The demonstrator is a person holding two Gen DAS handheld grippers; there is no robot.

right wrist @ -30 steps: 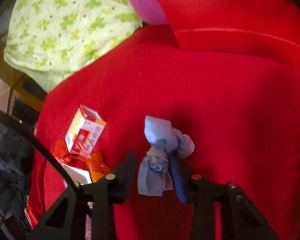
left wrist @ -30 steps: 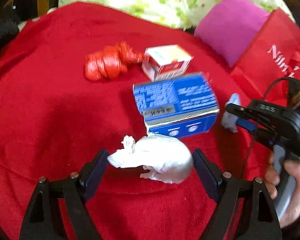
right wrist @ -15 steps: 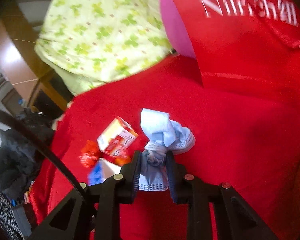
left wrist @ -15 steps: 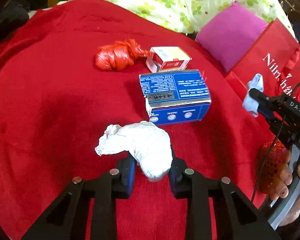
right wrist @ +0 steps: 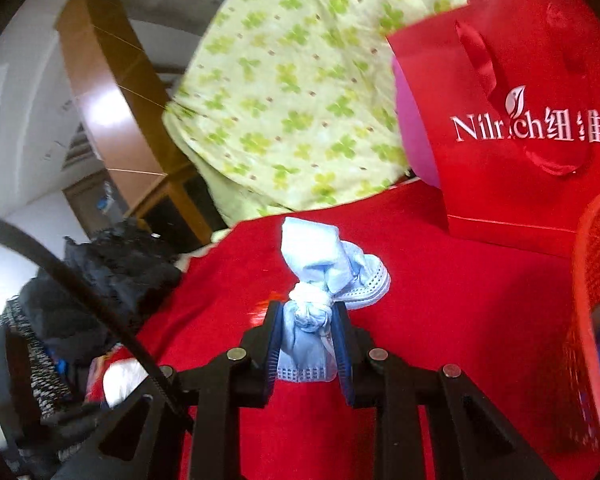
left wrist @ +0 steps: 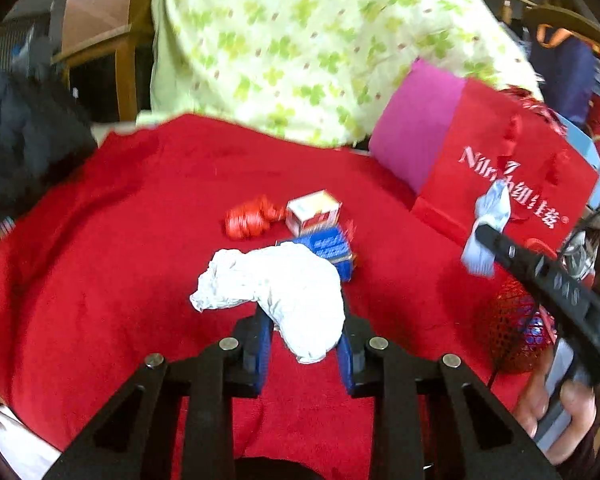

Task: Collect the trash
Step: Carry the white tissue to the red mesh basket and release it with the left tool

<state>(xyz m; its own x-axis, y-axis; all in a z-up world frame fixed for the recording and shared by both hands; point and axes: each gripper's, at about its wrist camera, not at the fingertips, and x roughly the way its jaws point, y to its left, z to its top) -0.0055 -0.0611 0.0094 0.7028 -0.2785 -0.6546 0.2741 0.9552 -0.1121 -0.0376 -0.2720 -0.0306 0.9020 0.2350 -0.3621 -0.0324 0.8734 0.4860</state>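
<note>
From the left wrist view, the left gripper (left wrist: 304, 344) has its blue pads clamped tight on a crumpled white wad (left wrist: 284, 292), held up off the red cloth (left wrist: 100, 280). Taking the blue box (left wrist: 334, 250) as the marker: the wad hangs just in front of it and hides part of it, a small white-and-red carton (left wrist: 314, 212) sits just behind it, and a twisted red wrapper (left wrist: 250, 220) lies beside that carton. To the left of the box the cloth runs wide and bare as far as its edge, where a dark heap of clothing (left wrist: 24, 148) sits. To the right of the box there is a clear stretch, then a red paper bag (left wrist: 508, 184) standing upright with a magenta cushion (left wrist: 416, 136) against it. A red mesh basket (left wrist: 516, 332) sits nearer, with something blue showing through its wall; what it is I cannot tell. From the right wrist view, the right gripper (right wrist: 307, 344) is pinched on a knotted pale-blue face mask (right wrist: 320, 276), lifted clear of the red cloth (right wrist: 440, 300). The red paper bag (right wrist: 520, 128) stands beyond it to the right, and the red mesh basket (right wrist: 592, 280) at the right edge has a blue object inside.
</note>
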